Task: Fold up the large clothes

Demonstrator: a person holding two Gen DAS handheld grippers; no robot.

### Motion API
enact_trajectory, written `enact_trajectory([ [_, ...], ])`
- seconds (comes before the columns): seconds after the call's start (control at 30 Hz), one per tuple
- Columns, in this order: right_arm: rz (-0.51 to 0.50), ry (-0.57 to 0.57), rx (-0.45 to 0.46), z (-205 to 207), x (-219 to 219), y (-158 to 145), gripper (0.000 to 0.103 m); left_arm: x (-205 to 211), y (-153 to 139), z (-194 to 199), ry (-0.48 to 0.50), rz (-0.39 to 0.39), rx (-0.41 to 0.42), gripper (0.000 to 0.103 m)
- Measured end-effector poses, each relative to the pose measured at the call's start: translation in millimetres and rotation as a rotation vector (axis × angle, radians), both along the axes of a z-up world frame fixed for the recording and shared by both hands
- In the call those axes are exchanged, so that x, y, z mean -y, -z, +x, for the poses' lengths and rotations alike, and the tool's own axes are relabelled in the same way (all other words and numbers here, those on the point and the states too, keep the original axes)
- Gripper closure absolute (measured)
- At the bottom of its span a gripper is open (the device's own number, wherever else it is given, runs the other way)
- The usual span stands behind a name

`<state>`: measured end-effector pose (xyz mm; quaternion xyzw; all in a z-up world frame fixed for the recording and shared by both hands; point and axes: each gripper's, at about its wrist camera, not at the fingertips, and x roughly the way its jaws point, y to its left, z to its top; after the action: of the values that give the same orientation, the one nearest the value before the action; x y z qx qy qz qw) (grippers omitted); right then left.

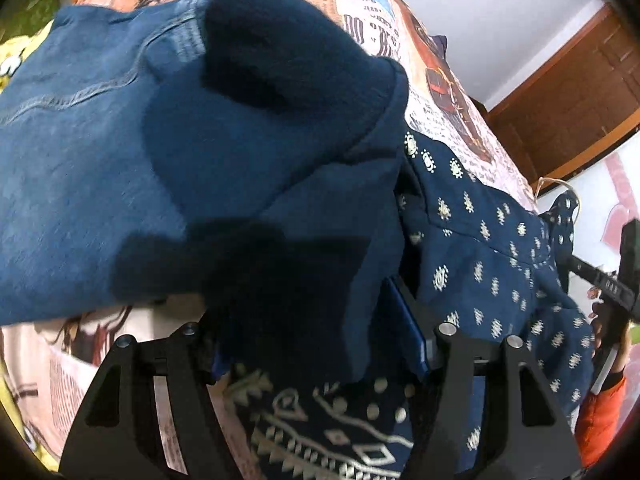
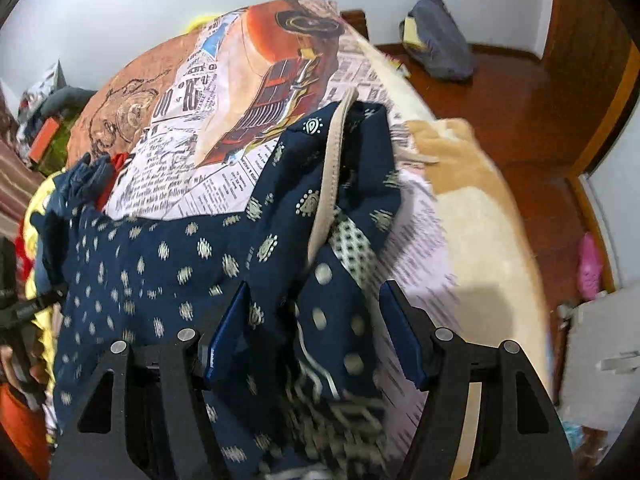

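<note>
A navy garment with small white motifs [image 2: 168, 264] lies bunched on the bed; it also shows in the left wrist view [image 1: 492, 248]. Plain blue cloth with a stitched seam [image 1: 120, 152] drapes over my left gripper [image 1: 316, 320] and hides its fingertips. The blue right pad [image 1: 404, 332] shows at the cloth's edge, and I cannot tell whether the jaws grip it. My right gripper [image 2: 312, 320] is open, its blue pads [image 2: 228, 332] either side of a fold of the navy garment with a beige trim [image 2: 332, 168].
The bed carries a newspaper-and-train print cover [image 2: 240, 92] and a cream blanket [image 2: 480, 248] on its right side. Wooden floor [image 2: 500, 112] with a grey bag [image 2: 440, 36] lies beyond. Yellow fabric [image 1: 16, 56] sits at the left.
</note>
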<state>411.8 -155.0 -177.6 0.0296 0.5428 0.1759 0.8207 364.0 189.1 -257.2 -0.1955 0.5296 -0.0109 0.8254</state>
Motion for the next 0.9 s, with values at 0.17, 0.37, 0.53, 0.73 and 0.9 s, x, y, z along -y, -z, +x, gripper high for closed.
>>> enact_trajectory([
  [0.17, 0.06, -0.006, 0.018, 10.1, -4.3, 11.4, 0.04, 11.2, -3.7, 2.9, 0.01, 0.036, 0.03, 0.043],
  [0.37, 0.064, -0.02, 0.052, 6.5, -10.6, 1.8, 0.069, 26.8, -29.0, -11.2, 0.017, 0.073, 0.087, 0.093],
  [0.53, 0.095, -0.037, 0.099, -5.7, -10.1, -25.0, 0.079, 50.5, -65.5, -29.5, 0.023, 0.192, 0.17, 0.096],
  [0.73, 0.093, -0.1, 0.201, -24.7, -31.3, -74.0, 0.082, 49.1, -134.4, -65.5, 0.017, 0.281, 0.32, 0.097],
  [0.9, 0.124, -0.146, 0.284, -29.5, -61.9, -112.5, 0.082, 22.5, -184.1, -87.4, -0.021, 0.355, 0.409, 0.097],
])
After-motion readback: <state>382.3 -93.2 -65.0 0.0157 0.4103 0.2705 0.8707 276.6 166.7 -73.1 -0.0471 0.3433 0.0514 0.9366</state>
